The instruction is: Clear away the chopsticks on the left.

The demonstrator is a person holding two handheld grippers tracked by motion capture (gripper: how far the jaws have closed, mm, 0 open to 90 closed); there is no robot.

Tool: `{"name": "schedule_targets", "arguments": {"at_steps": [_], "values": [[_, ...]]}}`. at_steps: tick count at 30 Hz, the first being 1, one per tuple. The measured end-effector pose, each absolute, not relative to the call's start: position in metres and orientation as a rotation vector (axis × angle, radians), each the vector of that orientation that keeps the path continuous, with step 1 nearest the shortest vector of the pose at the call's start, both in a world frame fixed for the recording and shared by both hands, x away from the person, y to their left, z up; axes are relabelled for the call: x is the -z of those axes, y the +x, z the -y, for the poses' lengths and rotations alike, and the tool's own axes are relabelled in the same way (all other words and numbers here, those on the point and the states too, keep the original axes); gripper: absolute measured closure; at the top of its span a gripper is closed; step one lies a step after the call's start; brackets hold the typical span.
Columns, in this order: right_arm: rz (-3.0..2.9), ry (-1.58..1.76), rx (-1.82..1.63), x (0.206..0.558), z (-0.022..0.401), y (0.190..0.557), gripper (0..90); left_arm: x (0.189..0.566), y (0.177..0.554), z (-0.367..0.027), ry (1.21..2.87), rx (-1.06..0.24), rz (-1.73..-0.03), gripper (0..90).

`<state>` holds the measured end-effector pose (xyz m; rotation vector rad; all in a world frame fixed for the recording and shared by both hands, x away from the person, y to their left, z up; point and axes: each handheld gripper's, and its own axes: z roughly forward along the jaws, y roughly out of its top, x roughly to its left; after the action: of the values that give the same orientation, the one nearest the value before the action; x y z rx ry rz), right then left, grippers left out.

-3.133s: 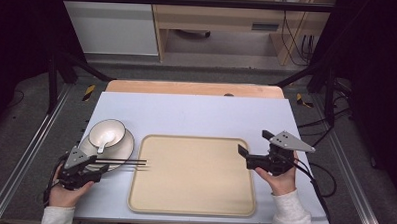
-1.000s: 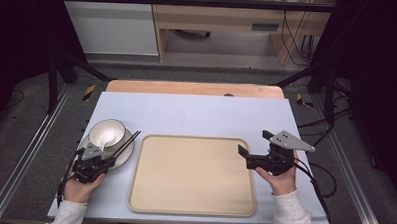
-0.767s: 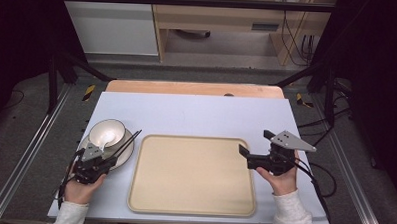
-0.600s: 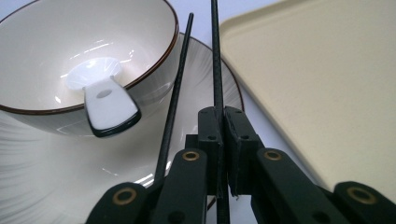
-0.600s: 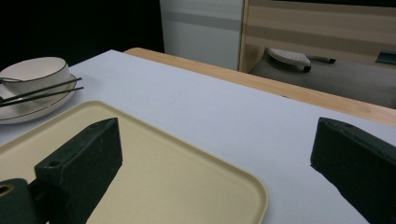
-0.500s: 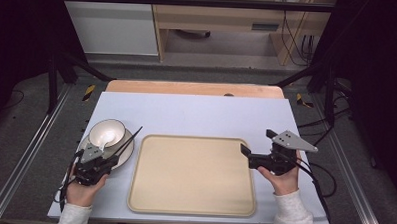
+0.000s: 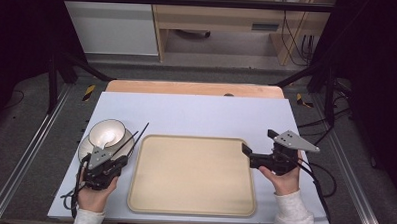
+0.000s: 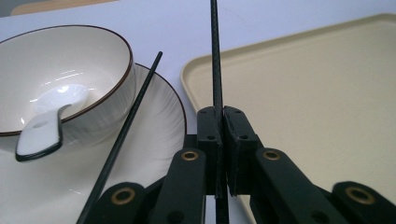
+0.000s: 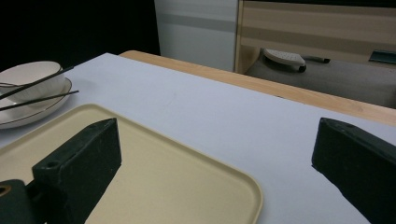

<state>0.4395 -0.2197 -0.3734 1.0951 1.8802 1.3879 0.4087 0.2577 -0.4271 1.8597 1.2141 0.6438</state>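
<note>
1. My left gripper (image 8: 219, 116) pinches the chopsticks (image 8: 215, 56) tight; their long axis runs forward past the bowl (image 7: 107, 132), tips just beside its rim.
2. The spoon (image 8: 44, 126) lies inside that bowl, on its plate (image 8: 154, 121).
3. Right of the bowl lies the tray (image 7: 194, 174).
4. My right gripper (image 7: 250, 155) stands spread, empty, at the tray's far edge.

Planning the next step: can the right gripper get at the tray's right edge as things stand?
Probably yes: the right gripper is open, hovering at the tray right rim, nothing between them.
</note>
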Motion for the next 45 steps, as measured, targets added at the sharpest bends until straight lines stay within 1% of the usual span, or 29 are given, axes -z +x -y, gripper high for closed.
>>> {"name": "schedule_targets", "arguments": {"at_steps": [11, 21, 27, 32, 45], "values": [[-1.875, 1.096, -1.388, 0.373, 0.221, 0.439, 1.7, 0.427, 0.402, -0.244, 1.818, -0.645, -1.239, 85.6], [-1.873, 1.099, -1.409, 0.372, 0.222, 0.439, 1.9, 0.431, 0.397, -0.228, 1.777, -0.665, -1.309, 85.6], [-1.878, 1.108, -1.420, 0.372, 0.223, 0.439, 1.9, 0.436, 0.393, -0.220, 1.752, -0.657, -1.334, 85.6], [-1.873, 1.110, -1.437, 0.371, 0.224, 0.438, 1.9, 0.441, 0.388, -0.212, 1.716, -0.713, -1.379, 85.7], [-1.884, 1.110, -1.426, 0.374, 0.221, 0.440, 2.0, 0.463, 0.385, -0.207, 1.635, -0.695, -1.482, 85.7]]}}
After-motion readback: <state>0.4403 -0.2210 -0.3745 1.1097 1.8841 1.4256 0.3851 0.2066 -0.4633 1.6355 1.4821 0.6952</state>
